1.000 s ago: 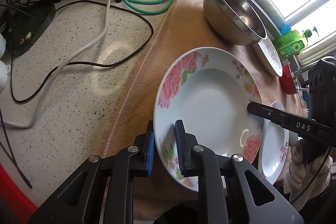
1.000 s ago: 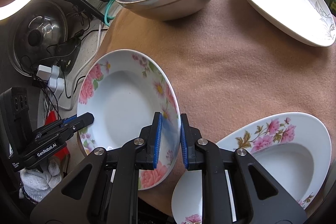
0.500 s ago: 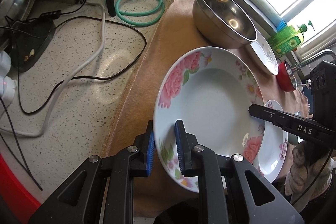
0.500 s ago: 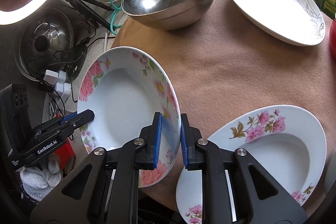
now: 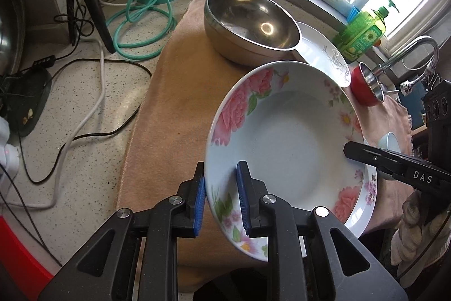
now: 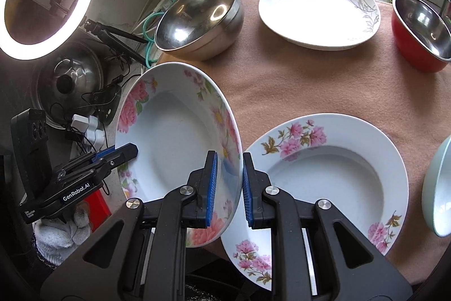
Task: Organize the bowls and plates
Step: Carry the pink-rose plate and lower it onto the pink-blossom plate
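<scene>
Rose-patterned plate (image 6: 174,148) hanging tilted, both grippers clamping opposite rims: left gripper (image 5: 220,193), right gripper (image 6: 227,188); matching plate (image 6: 324,177) lying just right, below.

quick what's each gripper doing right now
Left gripper: shut on the rim of the raised, tilted pink-rose floral white plate.
Right gripper: shut on that plate's opposite rim.
</scene>
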The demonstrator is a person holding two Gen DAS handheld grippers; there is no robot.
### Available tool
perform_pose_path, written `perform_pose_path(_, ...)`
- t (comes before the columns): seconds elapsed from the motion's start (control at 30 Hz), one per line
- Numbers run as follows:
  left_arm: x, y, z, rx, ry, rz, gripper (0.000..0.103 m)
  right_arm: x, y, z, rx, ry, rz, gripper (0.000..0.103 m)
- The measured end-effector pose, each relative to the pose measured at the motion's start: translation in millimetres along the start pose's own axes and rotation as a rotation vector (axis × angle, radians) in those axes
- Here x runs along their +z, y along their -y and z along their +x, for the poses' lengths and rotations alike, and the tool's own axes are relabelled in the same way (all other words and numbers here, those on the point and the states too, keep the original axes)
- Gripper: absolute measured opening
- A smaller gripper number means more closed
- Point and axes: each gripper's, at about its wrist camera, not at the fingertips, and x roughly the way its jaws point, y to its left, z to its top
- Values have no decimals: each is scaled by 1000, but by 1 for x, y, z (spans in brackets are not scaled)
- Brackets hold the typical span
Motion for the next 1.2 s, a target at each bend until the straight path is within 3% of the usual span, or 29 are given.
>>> perform_pose_path(0.57, -6, 99, 32, -50, -80, 215, 20, -55, 86, -54, -64, 60, 181, 17)
perform_pose_path(1.2, -18, 133, 53, -26, -127, 299, 21, -79, 115, -54, -94, 42, 227, 17)
